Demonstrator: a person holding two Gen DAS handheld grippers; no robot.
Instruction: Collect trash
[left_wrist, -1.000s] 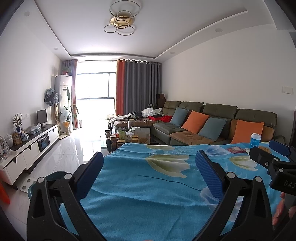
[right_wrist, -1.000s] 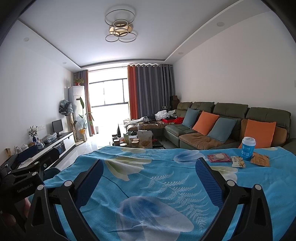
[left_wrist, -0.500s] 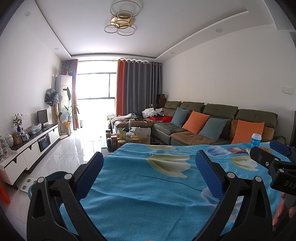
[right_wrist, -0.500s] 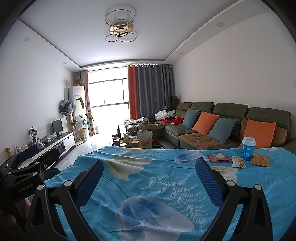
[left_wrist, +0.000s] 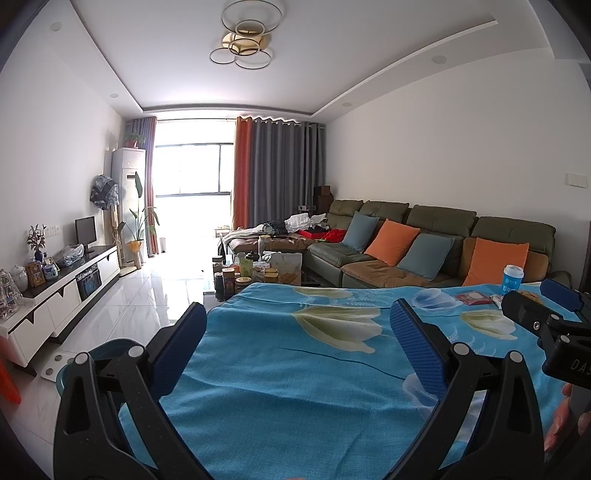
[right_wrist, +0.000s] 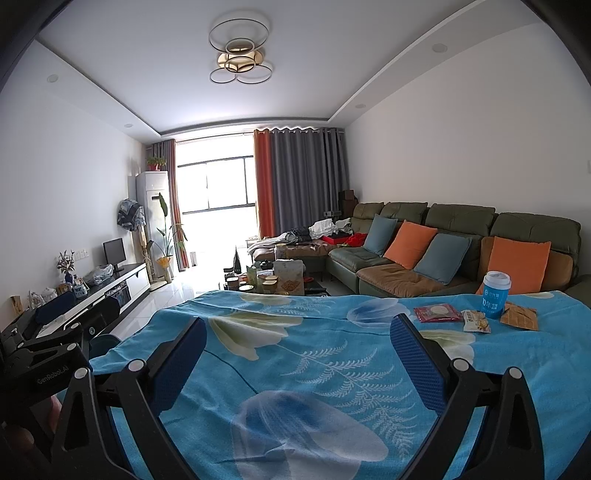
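Both tools are spread wide and empty. Right tool (right_wrist: 297, 354) hovers low over the table (right_wrist: 280, 373) near its front edge; left tool (left_wrist: 297, 349) sits alongside, same height, with the cloth running off to the floor on its left.

Trash is all at the far right corner of the table, well apart from both tools: blue paper cup (right_wrist: 496, 294) upright, red wrapper (right_wrist: 437, 313) flat to its left, small white snack packet (right_wrist: 476, 320) just in front of the cup, brown packet (right_wrist: 520, 317) to the cup's right, touching or nearly so. A teal bin rim (left_wrist: 110, 349) shows below the table's left edge, so the drop-off is likely on the opposite side from the trash.

Risks as I see them:
- Cup is tall and probably light. Reaching for the wrappers next to it can knock it over; can't tell if it holds liquid.
- Flat wrappers on loose cloth: fingers may pinch the fabric and drag everything.
- Foil is slippery, so it may drop on the long carry.
- Tools sit close together, so a crossing reach could collide.
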